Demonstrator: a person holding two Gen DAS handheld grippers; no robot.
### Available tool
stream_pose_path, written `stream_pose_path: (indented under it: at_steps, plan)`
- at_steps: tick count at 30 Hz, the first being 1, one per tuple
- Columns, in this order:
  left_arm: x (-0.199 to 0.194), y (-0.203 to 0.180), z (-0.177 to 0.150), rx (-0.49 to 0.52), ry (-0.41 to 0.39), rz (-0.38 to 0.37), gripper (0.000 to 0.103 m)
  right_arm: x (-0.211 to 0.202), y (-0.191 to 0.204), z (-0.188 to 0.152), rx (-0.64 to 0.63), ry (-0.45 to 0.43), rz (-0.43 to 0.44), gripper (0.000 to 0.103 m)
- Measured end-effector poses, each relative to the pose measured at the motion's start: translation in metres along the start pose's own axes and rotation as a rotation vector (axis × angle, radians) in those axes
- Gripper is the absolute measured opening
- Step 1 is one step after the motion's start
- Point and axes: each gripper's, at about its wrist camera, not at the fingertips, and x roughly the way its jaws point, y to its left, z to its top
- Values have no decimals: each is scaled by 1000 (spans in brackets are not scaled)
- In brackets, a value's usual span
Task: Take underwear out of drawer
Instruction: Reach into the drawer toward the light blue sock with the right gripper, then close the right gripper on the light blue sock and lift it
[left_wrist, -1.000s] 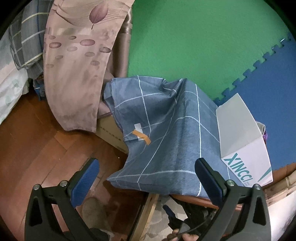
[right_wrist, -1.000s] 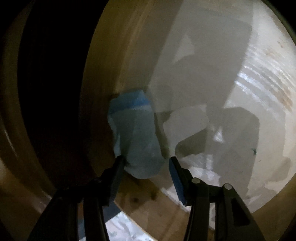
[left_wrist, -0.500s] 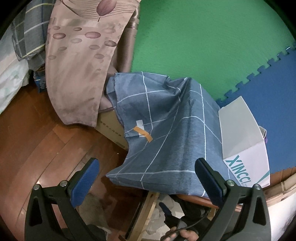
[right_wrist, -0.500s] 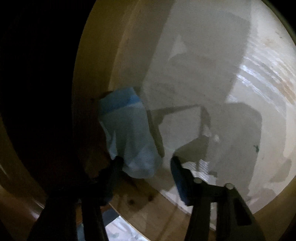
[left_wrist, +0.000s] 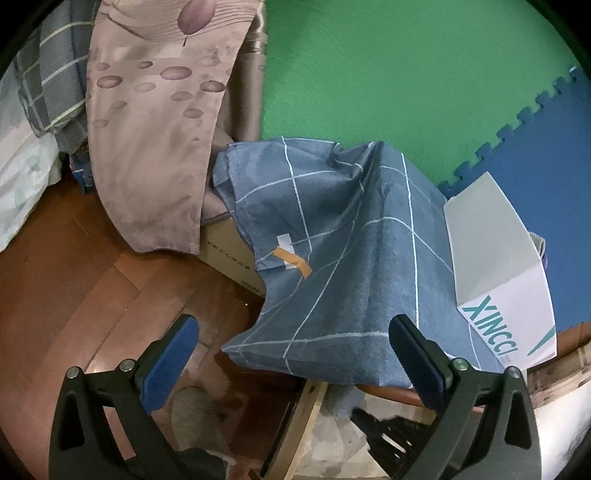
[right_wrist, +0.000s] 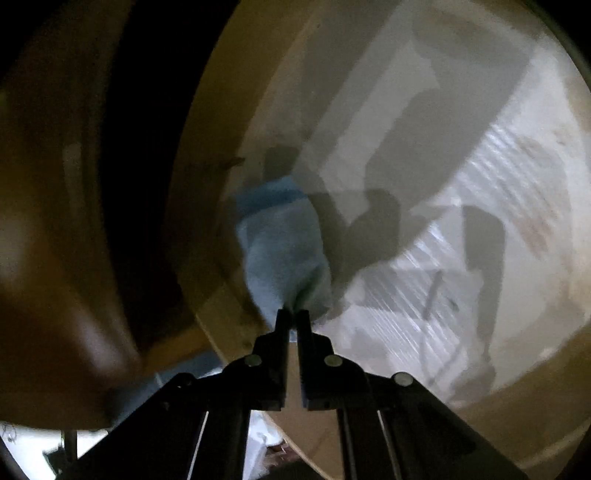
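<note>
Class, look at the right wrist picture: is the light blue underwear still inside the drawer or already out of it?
Inside. The underwear hangs from the shut right gripper with the drawer wall behind it.

Light blue underwear (right_wrist: 284, 251), darker blue waistband at far end, bunched and crumpled, hung from my tongs against the wooden side wall of the pale-bottomed drawer (right_wrist: 461, 258).

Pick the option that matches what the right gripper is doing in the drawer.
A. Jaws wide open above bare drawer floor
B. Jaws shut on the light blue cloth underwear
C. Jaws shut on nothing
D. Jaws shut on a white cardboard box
B: the right gripper has its jaws pinched on the near edge of the light blue cloth underwear inside the pale wooden drawer.
</note>
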Motion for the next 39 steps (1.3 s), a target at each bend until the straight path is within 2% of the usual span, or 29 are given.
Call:
stream_pose_path:
  at_steps: [4,6,7,10,15,21,24,27,30,32,34,39]
  plan:
    - [2,-4,-1,17,5,7,102,-18,-11,-10,11,8,-50,4]
    - [3,-4,-2,19,11,9,102,-20,-7,-5,19,0,-83,8]
    - [3,-4,-1,19,12,9,102,-20,-6,-1,32,11,-113,14]
    - [3,-4,-2,16,11,8,102,-23,-27,9,57,43,-179,54]
    - [6,-5,-2,13,18,4,102,-31,-28,18,-44,-30,-187,55]
    - [7,-5,-3,24,25,5,102,2,-24,23,29,-39,-120,55]
    - [7,-5,-3,21,25,4,102,11,-18,17,38,-42,-131,55]
    - [8,-6,-2,25,27,7,102,19,-13,14,29,-45,-187,56]
    - [8,-6,-3,30,31,6,102,15,-13,11,39,-89,-234,65]
    - [9,-6,-4,38,34,9,102,12,-17,11,77,-99,-291,90]
    - [10,-7,-5,42,39,13,102,17,-20,14,108,-79,-321,94]
    - [11,-7,-5,38,37,16,102,23,-20,14,75,-55,-319,93]
